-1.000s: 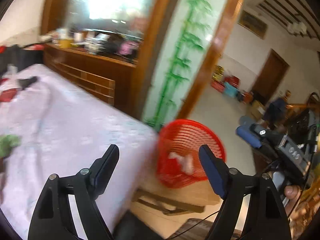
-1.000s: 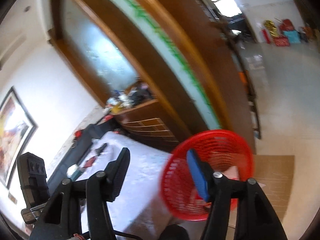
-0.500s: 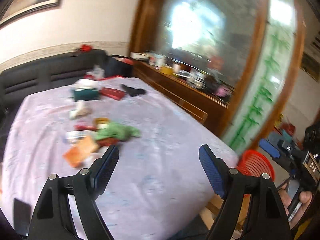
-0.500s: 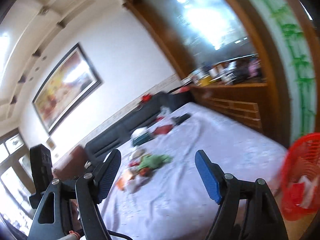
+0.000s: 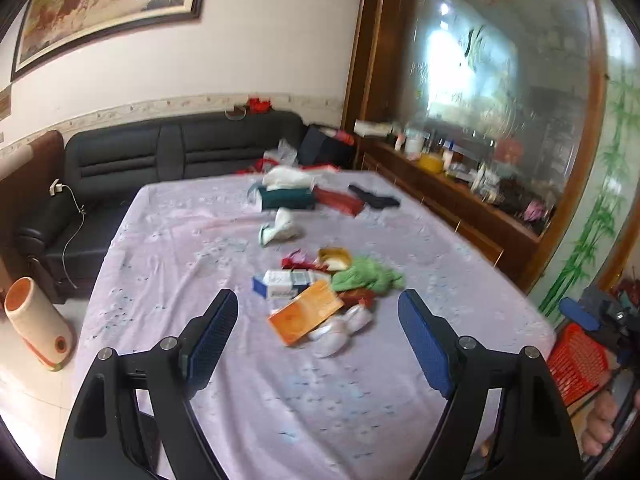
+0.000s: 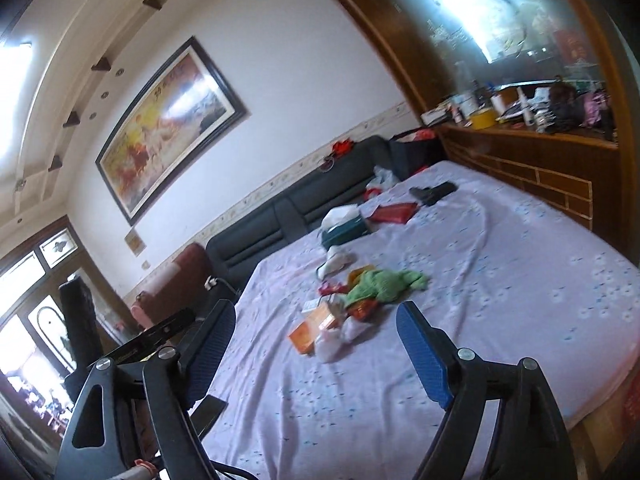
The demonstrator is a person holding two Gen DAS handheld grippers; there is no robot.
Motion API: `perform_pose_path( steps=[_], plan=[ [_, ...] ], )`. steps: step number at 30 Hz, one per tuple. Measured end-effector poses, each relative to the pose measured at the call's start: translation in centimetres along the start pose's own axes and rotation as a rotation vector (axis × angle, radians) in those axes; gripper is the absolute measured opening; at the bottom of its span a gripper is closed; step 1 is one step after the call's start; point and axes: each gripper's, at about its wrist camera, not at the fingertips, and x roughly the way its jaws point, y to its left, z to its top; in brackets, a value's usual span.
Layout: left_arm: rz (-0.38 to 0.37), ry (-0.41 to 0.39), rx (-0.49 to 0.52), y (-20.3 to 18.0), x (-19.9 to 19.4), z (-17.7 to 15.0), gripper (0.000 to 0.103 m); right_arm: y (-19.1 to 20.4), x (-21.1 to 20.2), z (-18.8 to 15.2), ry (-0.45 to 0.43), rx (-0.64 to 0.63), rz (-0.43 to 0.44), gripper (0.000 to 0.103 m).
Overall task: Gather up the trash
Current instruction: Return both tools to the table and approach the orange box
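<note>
Lilac-sheeted bed (image 5: pixel 360 400) is carrying a mid-sheet litter pile: orange flat carton (image 5: pixel 306 312), green crumpled cloth (image 5: pixel 366 276). Left gripper (image 5: pixel 316 336) is gaping empty; right gripper (image 6: pixel 316 340) is opening, empty. Most trash is lying uncollected; red mesh basket (image 5: pixel 576 364) is waiting beside the bed's right corner.

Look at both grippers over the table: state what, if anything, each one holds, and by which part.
Nothing is held. The left gripper is open and empty; the right gripper has its jaws opening with nothing between them. The trash pile lies untouched.
</note>
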Motion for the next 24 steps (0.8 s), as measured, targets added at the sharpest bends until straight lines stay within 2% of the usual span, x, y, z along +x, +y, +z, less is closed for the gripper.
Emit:
perform_pose_path(
  steps=[9, 11, 13, 15, 18, 24],
  plan=[
    [0.01, 0.147, 0.18, 0.6, 8.6, -2.2, 0.081, -1.1, 7.7, -1.6, 0.145, 0.075, 0.03, 0.086],
    [0.003, 0.212, 0.216, 0.9, 10.9, -2.9, 0.081, -1.8, 9.4, -2.1, 0.178, 0.103, 0.029, 0.086],
    [0.0, 0.244, 0.222, 1.3, 12.8, -3.2, 0.081, -2.4, 10.7, -2.4, 0.199, 0.121, 0.025, 0.086],
    [-0.04, 0.291, 0.202, 2.0, 14.8, -3.1, 0.081, -3.1, 12.2, -2.6, 0.221, 0.135, 0.016, 0.086],
    [-0.034, 0.322, 0.204, 2.4, 17.0, -2.7, 0.081, -3.7, 14.4, -2.9, 0.256, 0.16, 0.016, 0.086],
    [-0.017, 0.362, 0.3, 0.6, 20.4, -2.3, 0.081, -5.6, 18.7, -3.8, 0.322, 0.225, 0.008, 0.086]
  ],
)
